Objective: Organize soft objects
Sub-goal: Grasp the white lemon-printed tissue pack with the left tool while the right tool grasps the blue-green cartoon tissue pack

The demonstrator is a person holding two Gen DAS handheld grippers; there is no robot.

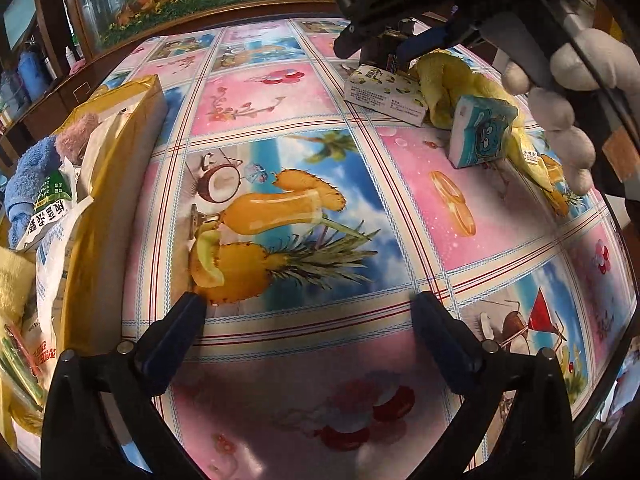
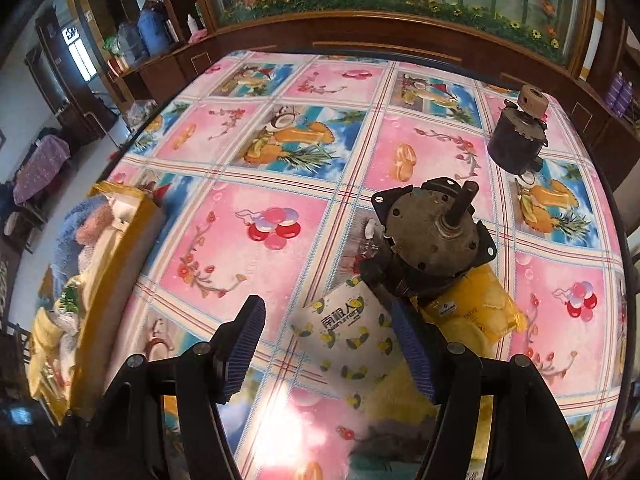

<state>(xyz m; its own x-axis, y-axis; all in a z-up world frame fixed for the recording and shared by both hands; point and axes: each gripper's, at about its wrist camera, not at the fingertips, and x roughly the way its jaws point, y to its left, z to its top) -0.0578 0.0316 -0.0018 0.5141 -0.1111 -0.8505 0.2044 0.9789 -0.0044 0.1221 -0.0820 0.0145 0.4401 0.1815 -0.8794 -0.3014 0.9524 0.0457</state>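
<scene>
A white tissue pack with a lemon print lies on the tablecloth between the spread fingers of my right gripper, which is open around it without squeezing. The same pack shows at the far right in the left wrist view, beside a yellow towel and a blue tissue pack. My left gripper hovers open and empty over the pineapple picture. A yellow box at the left holds a blue towel, a pink cloth and bagged packs.
A rusty motor rests on a yellow cloth pack just beyond the lemon pack. A second dark motor stands at the far right. A gloved hand holds the right tool. A wooden cabinet runs behind the table.
</scene>
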